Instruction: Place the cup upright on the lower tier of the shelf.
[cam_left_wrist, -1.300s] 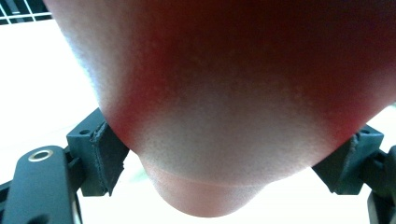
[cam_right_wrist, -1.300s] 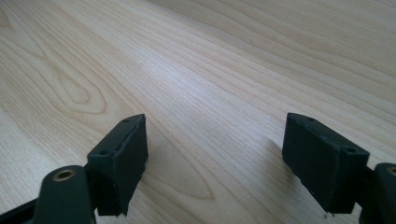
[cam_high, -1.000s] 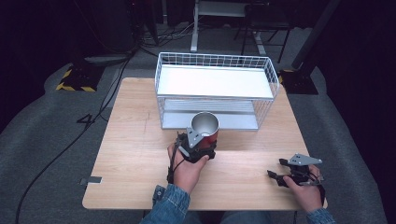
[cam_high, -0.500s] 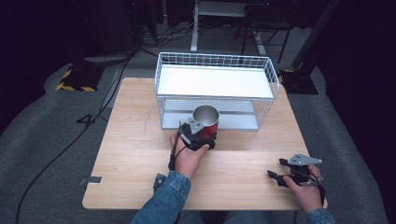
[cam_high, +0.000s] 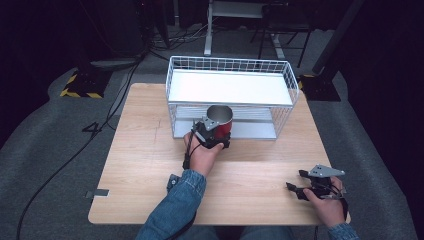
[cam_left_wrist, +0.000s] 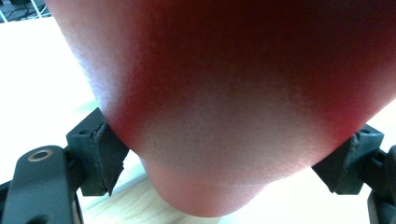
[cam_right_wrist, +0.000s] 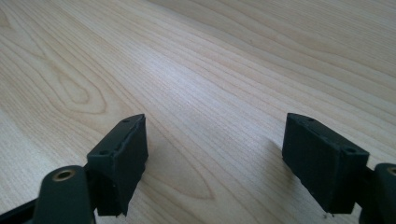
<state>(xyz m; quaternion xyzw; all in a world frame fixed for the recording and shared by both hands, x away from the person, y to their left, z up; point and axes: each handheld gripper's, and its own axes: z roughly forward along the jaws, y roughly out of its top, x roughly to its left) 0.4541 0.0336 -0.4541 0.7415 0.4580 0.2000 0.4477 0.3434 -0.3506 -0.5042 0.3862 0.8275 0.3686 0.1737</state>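
The left gripper (cam_high: 216, 134) clamps a red cup (cam_high: 220, 123) between its jaws, one pad pressed against each side of the cup's body. The cup stands upright with its open metal mouth up, held just in front of the lower shelf of the white wire rack (cam_high: 230, 95) at the far side of the wooden table (cam_high: 140, 160). The right gripper (cam_high: 306, 189) rests at the near right corner of the table, well apart from the cup, its jaws spread wide with bare wood between them.
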